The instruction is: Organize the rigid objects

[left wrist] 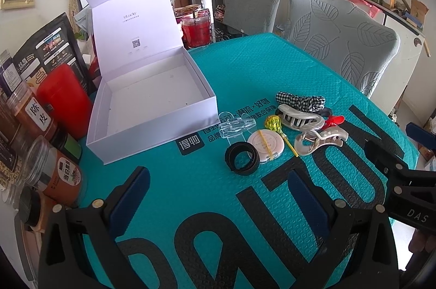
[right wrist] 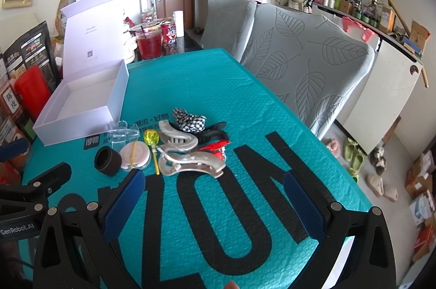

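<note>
While both grippers hover low over teal mat (right wrist: 218, 87), left gripper (left wrist: 218, 196) gapes wide, empty; right gripper (right wrist: 215, 201) same, nothing held. White box (left wrist: 152, 103) open, lid up, far left. Beside it, touching cluster: black ring (right wrist: 107, 160), round compact (right wrist: 135, 154), pearly claw clips (right wrist: 188, 155), checkered scrunchie (right wrist: 190, 120).

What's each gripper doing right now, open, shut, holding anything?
Left gripper: open, empty, hovering over the teal mat.
Right gripper: open, empty, short of the pearly hair claw.
</note>
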Available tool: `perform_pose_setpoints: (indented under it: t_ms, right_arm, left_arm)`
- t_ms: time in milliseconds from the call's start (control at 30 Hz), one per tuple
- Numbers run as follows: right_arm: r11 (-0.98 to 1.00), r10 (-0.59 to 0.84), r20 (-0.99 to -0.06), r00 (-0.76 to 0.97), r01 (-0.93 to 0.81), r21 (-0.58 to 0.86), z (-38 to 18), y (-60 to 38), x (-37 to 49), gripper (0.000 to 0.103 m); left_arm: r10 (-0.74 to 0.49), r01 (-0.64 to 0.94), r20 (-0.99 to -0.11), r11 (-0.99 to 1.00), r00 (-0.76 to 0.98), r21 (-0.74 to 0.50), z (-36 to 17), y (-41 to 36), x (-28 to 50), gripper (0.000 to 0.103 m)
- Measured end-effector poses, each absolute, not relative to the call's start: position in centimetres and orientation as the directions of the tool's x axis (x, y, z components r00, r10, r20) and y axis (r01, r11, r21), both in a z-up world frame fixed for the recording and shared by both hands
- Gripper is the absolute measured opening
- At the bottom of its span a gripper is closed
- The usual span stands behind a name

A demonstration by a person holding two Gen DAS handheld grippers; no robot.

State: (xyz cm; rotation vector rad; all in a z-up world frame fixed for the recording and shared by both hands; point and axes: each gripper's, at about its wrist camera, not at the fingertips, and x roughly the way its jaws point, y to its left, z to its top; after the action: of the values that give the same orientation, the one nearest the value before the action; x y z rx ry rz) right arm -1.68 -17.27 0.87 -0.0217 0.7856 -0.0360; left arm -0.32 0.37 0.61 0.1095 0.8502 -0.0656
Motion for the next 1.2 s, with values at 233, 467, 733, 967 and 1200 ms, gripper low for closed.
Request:
perform_pose_setpoints:
  t_ms: [233, 467, 733, 967, 1200]
  right_arm:
    - [0.999, -0.042, -0.707, 0.706, 0.025, -0.034, 0.9, -17.3, -1.7, 0.103]
    - [0.999, -0.036, -0.708, 0.705, 0.017, -0.034, 0.9, -17.3, -1.9, 0.103]
    - [0.999, -0.036, -0.709, 0.704, 0.015, -0.036, 1.0, -17.3, -1.9, 0.103]
    - [0.999, -0.038, -0.705, 0.708, 0.018, -0.037, 1.1, -17.2, -2.2, 0.103]
    - [0.999, -0.032, -0.699, 0.715, 0.014, -0.031, 1.3, -17.3, -2.9, 0.103]
  left_arm:
    - [-0.015, 0.097, -0.753, 0.993, 0.657, 0.066, 0.6, 0.5, -0.3, 0.103]
    - [-0.014, 0.091, -0.756, 0.994, 0.655, 0.06, 0.5, 0.6, -0.3, 0.103]
    - [-0.017, 0.089, -0.753, 0.995, 0.657, 0.055, 0.6, 0.7, -0.6, 0.103]
    - [-0.02, 0.081, -0.748, 0.996, 0.663, 0.046, 0.8, 0.9, -1.0, 0.103]
    - [-0.028, 0.075, -0.746, 0.997, 0.665, 0.03, 1.1, 1.3, -1.5, 0.103]
